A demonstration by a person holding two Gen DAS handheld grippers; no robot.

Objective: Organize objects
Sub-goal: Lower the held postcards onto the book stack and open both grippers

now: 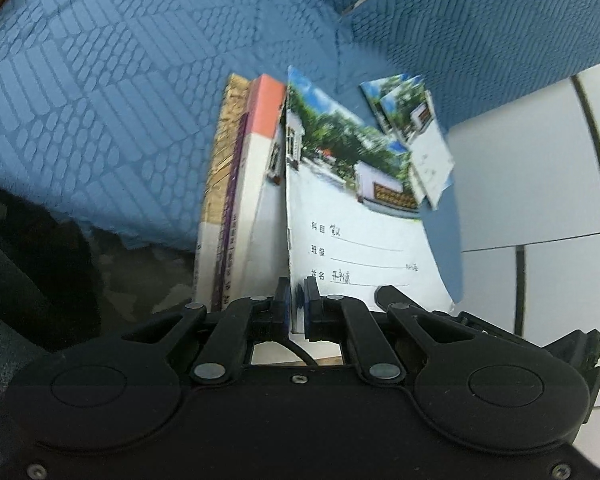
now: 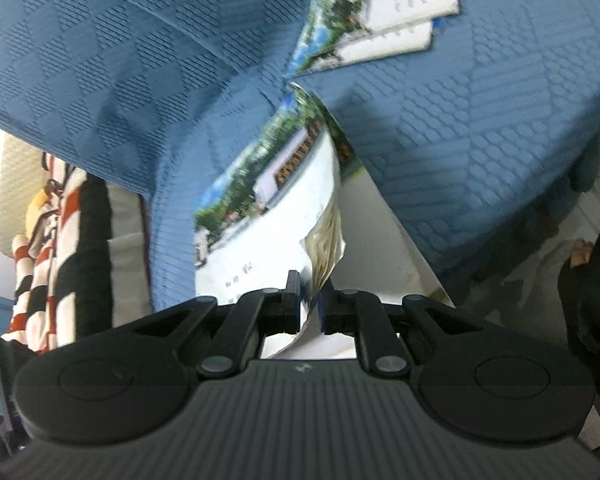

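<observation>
Your left gripper (image 1: 296, 300) has its fingers nearly closed on a notebook's (image 1: 352, 216) lower edge; its long axis runs straight away from the fingers, cover facing right. Your right gripper (image 2: 309, 300) pinches another notebook (image 2: 268, 200) the same way, its pages curling. Left of the left-held notebook stand books (image 1: 240, 184). Beyond it, two more notebooks (image 1: 416, 140) lie on the blue bedspread (image 1: 100, 100).

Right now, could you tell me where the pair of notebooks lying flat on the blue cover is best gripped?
Grip the pair of notebooks by the white lower edge, which juts toward the cover's edge; come in low from that side, since they lie flat and overlapped.
</observation>
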